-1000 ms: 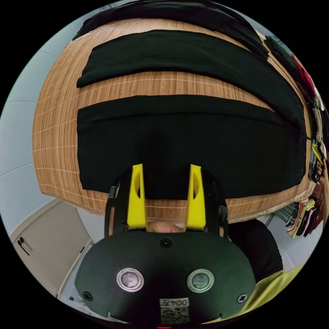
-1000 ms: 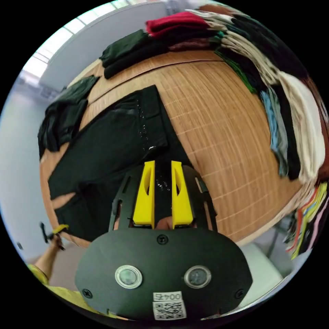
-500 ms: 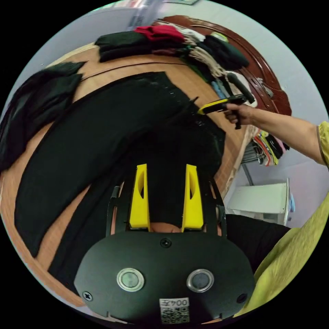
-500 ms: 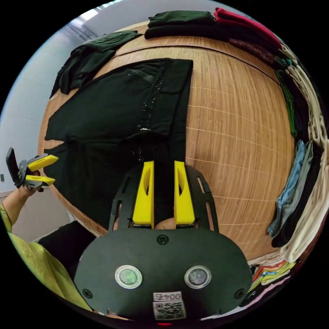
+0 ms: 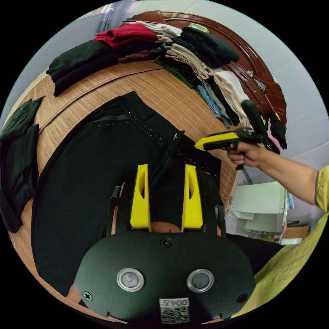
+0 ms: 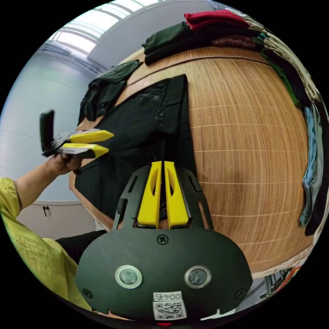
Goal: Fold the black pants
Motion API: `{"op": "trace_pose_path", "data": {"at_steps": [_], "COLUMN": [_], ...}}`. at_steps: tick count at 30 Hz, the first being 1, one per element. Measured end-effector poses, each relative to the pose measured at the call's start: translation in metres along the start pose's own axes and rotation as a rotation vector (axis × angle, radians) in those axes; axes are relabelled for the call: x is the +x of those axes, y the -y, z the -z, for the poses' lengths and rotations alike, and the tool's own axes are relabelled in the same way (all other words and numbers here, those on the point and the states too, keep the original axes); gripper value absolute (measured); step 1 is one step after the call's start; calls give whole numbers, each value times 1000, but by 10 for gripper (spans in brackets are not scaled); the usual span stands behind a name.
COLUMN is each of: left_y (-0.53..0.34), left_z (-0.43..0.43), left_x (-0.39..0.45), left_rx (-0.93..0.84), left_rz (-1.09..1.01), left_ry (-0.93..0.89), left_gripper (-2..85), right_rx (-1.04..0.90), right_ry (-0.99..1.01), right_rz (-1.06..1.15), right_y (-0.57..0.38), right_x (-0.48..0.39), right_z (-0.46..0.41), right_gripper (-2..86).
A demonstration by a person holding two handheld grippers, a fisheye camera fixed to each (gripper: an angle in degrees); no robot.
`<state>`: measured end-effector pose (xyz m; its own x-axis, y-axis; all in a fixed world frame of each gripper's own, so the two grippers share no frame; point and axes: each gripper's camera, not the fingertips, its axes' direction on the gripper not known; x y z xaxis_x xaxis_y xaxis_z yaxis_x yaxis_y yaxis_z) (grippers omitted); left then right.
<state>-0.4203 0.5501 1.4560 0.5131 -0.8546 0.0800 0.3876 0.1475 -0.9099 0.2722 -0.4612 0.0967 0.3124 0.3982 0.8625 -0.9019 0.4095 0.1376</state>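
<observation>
The black pants (image 5: 92,178) lie spread flat on a round wooden table (image 6: 246,144) covered with a slatted bamboo mat. In the left gripper view they reach from the near left edge of the table up toward its middle, with a line of small sparkling studs along the waist area. In the right gripper view the same pants (image 6: 137,137) cover the left part of the table.

The left gripper (image 5: 166,171) hangs just above the pants, its two yellow jaws spread apart with dark cloth visible through the gap. It also shows at the left of the right gripper view (image 6: 106,142), held in a hand (image 6: 63,163) above the table's near left edge, jaws parted.

The right gripper (image 6: 163,168) has its yellow jaws drawn nearly together, a thin strip of black fabric showing between them; whether they pinch it I cannot tell. In the left gripper view it shows to the right (image 5: 198,145), held by a hand (image 5: 248,156) above the waist end of the pants.

Folded clothes (image 5: 113,43) in black, red, beige and blue are stacked along the table's far and right edges. More dark garments (image 6: 102,90) sit at the far left.
</observation>
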Motion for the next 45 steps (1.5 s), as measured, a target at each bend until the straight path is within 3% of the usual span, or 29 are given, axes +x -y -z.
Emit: {"op": "trace_pose_path", "data": {"at_steps": [5, 13, 18, 20, 26, 28, 33, 36, 40, 45], "left_y": [2, 7, -20, -48, -133, -166, -263, -326, -410, -499], "left_z": [5, -1, 34, 50, 60, 67, 82, 91, 110, 133], "left_x": [-19, -4, -3, -3, 4, 3, -9, -24, -52, -93], "left_rx": [19, -18, 173, 248, 233, 239, 177, 112, 59, 26], "left_rz": [125, 113, 229, 288, 354, 408, 544, 643, 793, 934], "left_ry": [-12, 48, 192, 254, 361, 374, 425, 470, 553, 608], "left_gripper": [137, 135, 139, 141, 147, 149, 150, 151, 150, 149], "right_rx": [88, 153, 182, 186, -13, 19, 113, -4, -209, -246], "right_ry": [62, -32, -119, -175, -350, -405, -358, -332, -306, -261], "right_rz": [45, 77, 120, 97, -68, -135, -38, 40, -13, -85], "right_y": [-48, -77, -68, -46, 18, 24, 22, 20, 32, 53], "right_x": [-31, -78, -93, -84, -42, -42, -83, -108, -108, -100], "right_z": [29, 46, 51, 45, -9, -4, 4, -30, -86, -97], "right_gripper": [-2, -5, -6, -6, -5, -5, 4, 34, 56, 70]}}
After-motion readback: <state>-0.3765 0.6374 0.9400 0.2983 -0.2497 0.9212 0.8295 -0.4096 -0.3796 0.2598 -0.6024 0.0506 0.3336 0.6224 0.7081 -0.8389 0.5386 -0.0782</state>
